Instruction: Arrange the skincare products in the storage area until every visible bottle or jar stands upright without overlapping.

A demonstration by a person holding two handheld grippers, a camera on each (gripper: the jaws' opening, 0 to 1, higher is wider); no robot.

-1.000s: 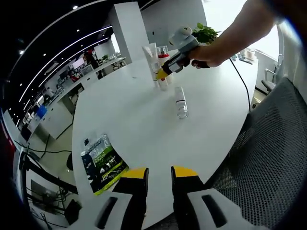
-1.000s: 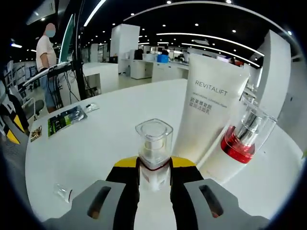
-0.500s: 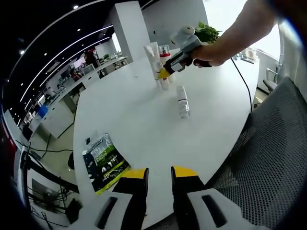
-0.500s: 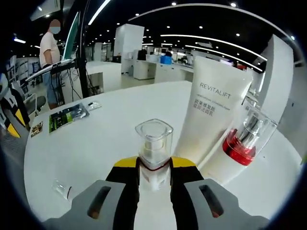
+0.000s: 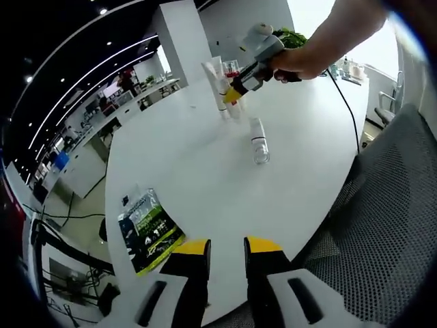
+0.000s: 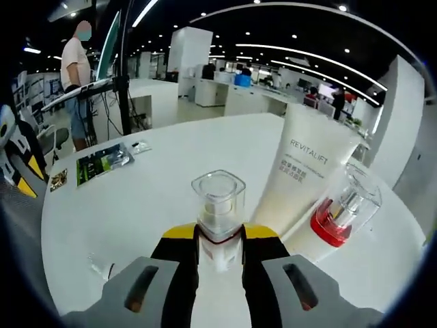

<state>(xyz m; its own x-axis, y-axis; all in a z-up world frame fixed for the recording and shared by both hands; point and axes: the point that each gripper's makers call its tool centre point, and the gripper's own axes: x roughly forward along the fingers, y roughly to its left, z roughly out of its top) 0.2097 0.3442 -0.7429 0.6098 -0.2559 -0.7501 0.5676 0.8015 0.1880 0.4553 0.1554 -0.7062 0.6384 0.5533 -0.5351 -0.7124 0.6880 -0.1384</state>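
One clear-capped bottle (image 6: 218, 205) is sitting clamped in the right tongs (image 6: 218, 239), beside the white tube (image 6: 300, 174). It should be lowered level, clear of that tube. The left tongs (image 5: 227, 247) are idling, apart.

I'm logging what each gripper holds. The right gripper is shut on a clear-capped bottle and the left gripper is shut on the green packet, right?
Not quite. The left gripper holds nothing: in the left gripper view its jaws stand apart, with the green packet lying on the table beside them. The right gripper is shut on the bottle.

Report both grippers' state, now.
Left gripper: open, holding nothing.
Right gripper: shut on the clear-capped bottle.
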